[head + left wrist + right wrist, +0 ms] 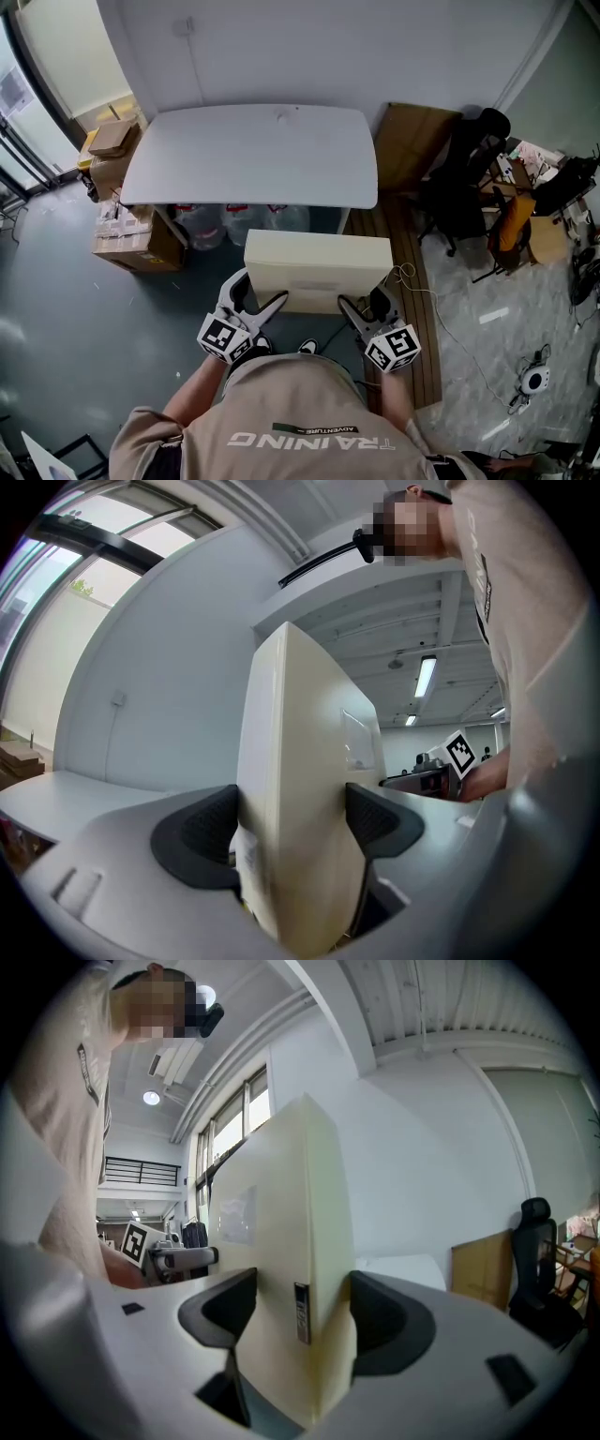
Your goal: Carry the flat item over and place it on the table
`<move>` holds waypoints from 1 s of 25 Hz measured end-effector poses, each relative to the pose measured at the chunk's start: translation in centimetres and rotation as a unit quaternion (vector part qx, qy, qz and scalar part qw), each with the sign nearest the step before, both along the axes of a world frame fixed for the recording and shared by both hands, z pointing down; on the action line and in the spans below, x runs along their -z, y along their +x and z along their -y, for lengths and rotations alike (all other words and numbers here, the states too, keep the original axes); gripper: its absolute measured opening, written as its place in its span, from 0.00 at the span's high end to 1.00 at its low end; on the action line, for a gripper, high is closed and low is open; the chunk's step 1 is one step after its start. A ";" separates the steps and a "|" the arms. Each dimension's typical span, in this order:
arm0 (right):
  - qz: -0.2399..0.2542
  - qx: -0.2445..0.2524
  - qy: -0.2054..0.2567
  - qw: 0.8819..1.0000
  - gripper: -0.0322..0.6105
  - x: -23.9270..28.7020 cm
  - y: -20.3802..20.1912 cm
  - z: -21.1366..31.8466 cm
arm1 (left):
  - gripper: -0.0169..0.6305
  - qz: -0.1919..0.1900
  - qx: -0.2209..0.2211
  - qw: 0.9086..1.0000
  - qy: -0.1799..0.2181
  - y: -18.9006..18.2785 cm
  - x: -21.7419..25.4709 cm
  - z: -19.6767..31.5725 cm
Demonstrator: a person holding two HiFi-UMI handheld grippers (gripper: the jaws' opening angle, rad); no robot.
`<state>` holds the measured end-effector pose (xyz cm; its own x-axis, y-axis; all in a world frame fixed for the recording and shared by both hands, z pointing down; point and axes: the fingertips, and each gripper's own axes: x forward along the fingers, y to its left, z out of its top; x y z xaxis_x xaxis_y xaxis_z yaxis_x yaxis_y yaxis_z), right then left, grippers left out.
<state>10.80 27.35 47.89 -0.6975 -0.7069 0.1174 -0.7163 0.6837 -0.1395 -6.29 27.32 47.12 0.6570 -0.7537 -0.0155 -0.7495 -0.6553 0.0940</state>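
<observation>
I hold a flat cream-coloured box (317, 265) level in front of me, a little short of the white table (251, 150). My left gripper (255, 314) is shut on the box's near left edge and my right gripper (361, 316) on its near right edge. In the left gripper view the box (305, 789) stands edge-on, pinched between both dark pads (199, 834). Seen from the right gripper view, the box (291, 1251) likewise fills the gap between the pads (386, 1321), with a small label on its edge. The table (398, 1269) lies just beyond.
Water bottles (230, 223) stand under the table. Cardboard boxes (122, 202) are stacked at its left end. A brown board (417, 145) leans at the right, beside a black office chair (464, 178). Wooden decking (408, 281) with a cable runs along my right.
</observation>
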 end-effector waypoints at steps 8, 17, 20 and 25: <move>0.015 0.026 -0.007 1.000 0.52 -1.1 0.5 0.5 | 0.45 0.009 0.024 0.999 -0.029 0.5 -1.1 -0.3; -0.001 0.020 -0.032 0.999 0.52 -2.5 -0.5 4.2 | 0.45 -0.002 0.018 0.998 -0.052 -0.6 -2.8 3.6; -0.007 0.006 -0.042 0.999 0.52 -3.1 -0.9 6.4 | 0.45 -0.007 0.000 0.998 -0.064 -1.0 -3.8 6.3; -0.029 -0.006 -0.054 0.998 0.52 -4.2 -2.6 10.8 | 0.45 0.006 -0.026 0.997 -0.069 -2.5 -4.9 11.3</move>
<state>8.24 16.56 52.11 -0.6782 -0.6969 0.2330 -0.7340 0.6576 -0.1695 -8.76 16.02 52.00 0.6953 -0.7126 0.0938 -0.7160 -0.6755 0.1763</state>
